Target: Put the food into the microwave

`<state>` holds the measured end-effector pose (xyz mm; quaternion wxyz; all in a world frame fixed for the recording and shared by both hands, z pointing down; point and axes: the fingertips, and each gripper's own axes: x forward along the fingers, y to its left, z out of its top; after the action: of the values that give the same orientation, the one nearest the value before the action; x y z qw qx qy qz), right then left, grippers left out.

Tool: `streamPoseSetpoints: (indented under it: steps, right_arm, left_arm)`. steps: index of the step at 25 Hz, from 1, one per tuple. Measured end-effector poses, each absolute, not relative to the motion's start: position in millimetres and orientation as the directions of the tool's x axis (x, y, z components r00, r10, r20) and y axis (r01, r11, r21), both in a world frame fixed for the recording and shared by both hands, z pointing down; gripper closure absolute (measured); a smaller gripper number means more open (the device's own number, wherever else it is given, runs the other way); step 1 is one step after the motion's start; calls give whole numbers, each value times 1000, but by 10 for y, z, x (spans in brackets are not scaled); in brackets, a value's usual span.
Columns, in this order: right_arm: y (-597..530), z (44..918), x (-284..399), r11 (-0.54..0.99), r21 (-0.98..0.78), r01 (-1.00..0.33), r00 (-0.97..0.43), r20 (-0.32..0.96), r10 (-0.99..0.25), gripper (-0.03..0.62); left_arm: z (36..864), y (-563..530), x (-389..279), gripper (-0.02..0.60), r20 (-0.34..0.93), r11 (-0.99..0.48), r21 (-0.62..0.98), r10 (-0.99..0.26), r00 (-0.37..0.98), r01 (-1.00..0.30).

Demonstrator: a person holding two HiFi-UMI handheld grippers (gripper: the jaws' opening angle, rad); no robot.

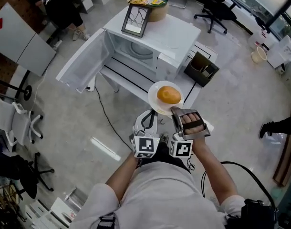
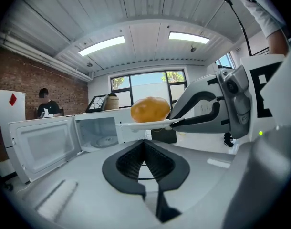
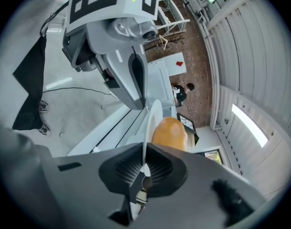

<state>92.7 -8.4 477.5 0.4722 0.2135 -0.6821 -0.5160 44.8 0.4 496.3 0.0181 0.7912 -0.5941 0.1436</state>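
Note:
An orange bun lies on a white plate. My right gripper is shut on the plate's near rim and holds it level in front of the white microwave. The microwave's door hangs open to the left, and the cavity shows its glass turntable. In the right gripper view the plate's rim runs between the pads, with the bun beyond. My left gripper sits just left of the plate, shut and holding nothing. From the left gripper view the bun and plate hang above the jaws.
The microwave stands on a white table. On top of it are a framed picture and a basket. A black box sits at the table's right. A cable crosses the floor. A seated person and an office chair are farther off.

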Motion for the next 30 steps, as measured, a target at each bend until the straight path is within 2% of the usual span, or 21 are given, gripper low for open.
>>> streamPoseSetpoints:
  steps: [9, 16, 21, 30]
  right_arm:
    - [-389, 5006, 468, 375, 903, 211, -558, 426, -712, 572]
    - [-572, 5097, 75, 434, 879, 197, -543, 466, -698, 572]
    - [-849, 5073, -305, 452, 877, 162, -500, 468, -728, 572]
    - [-1391, 5311, -922, 489, 864, 119, -362, 497, -789, 572]
  left_arm:
    - [5238, -113, 5, 575, 303, -102, -160, -952, 49, -982]
    - [5368, -196, -407, 575, 325, -58, -150, -946, 6, -987]
    - [5427, -381, -826, 575, 324, -80, -163, -946, 23, -983]
    - [5561, -995, -1448, 575, 325, -242, -123, -926, 191, -962]
